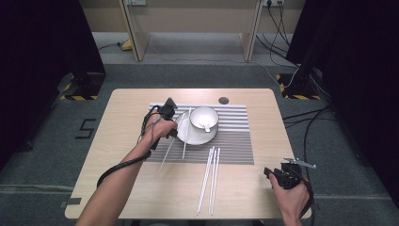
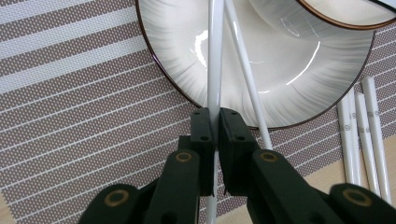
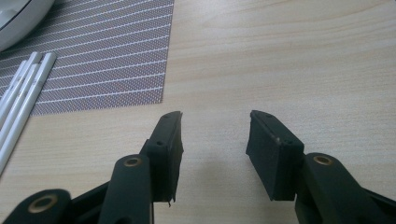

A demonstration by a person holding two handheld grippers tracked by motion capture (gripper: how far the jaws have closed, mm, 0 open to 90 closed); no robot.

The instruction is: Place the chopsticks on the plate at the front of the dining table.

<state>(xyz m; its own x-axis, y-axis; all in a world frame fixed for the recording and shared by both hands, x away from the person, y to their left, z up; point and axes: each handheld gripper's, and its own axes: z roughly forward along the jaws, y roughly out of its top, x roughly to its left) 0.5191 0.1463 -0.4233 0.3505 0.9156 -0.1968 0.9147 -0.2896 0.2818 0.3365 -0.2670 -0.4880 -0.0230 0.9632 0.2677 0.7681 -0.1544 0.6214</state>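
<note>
My left gripper (image 1: pixel 172 133) (image 2: pixel 215 116) is shut on a white chopstick (image 1: pixel 167 154) (image 2: pixel 215 65) that runs up over the rim of a white plate (image 1: pixel 210 136) (image 2: pixel 177 51). A second white chopstick (image 1: pixel 186 134) (image 2: pixel 245 79) leans across the plate beside it. A white bowl (image 1: pixel 203 114) (image 2: pixel 345 11) with a spoon (image 1: pixel 206 126) stands on the plate. My right gripper (image 1: pixel 281 175) (image 3: pixel 215 135) rests low over bare wood at the table's front right, open, with nothing between its fingers.
A striped placemat (image 1: pixel 235 141) (image 2: pixel 70 93) (image 3: pixel 102 56) lies under the plate. Three more white chopsticks (image 1: pixel 210 176) (image 2: pixel 364 130) (image 3: pixel 21 93) lie side by side at its front edge. A dark round hole (image 1: pixel 223 100) sits near the table's far edge.
</note>
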